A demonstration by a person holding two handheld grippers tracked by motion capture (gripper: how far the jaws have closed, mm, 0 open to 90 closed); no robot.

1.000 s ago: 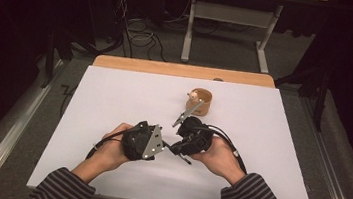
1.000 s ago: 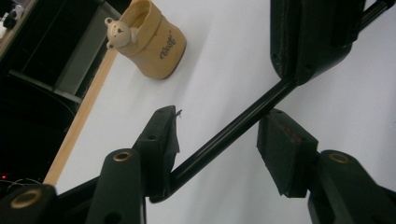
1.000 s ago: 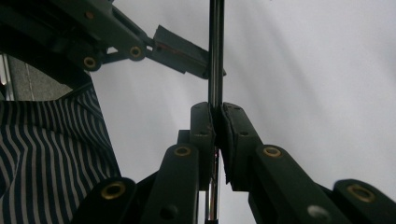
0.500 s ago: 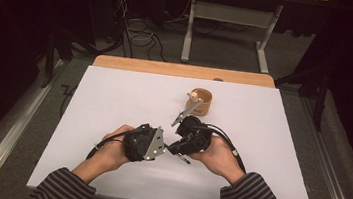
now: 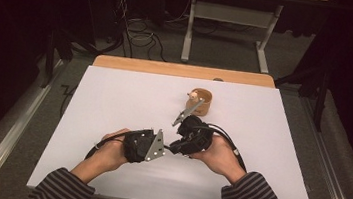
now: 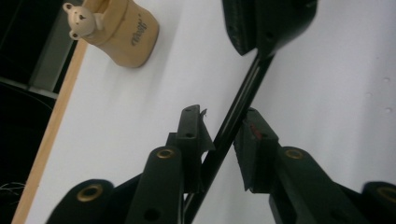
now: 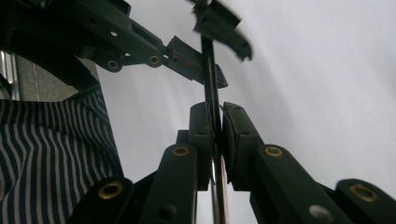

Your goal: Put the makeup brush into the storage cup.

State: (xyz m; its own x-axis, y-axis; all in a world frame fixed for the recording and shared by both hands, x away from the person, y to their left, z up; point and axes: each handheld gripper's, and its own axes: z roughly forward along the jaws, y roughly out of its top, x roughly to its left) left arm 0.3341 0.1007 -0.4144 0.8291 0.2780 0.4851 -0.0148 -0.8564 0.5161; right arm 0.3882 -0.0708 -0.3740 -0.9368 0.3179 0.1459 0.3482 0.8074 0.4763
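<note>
while the right gripper (image 7: 215, 123) has its jaws clamped on a thin dark rod (image 7: 210, 84) and the left gripper (image 6: 223, 140) stands apart around its other end, the handover looks about half done, hands barely shifted from a second ago, wooden bear cup (image 5: 200, 101) farther back untouched.

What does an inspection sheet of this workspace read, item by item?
Surface: white board, wooden edge at the far side.
Job's things: thin dark rod; bear cup stands farther back.
Clutter: nothing seen.
Grippers: right gripper shut on the rod; left gripper open, fingers either side of it.
Cables: cable loops from the right gripper; floor cables behind.
Surroundings: dark room, desk frame behind.
</note>
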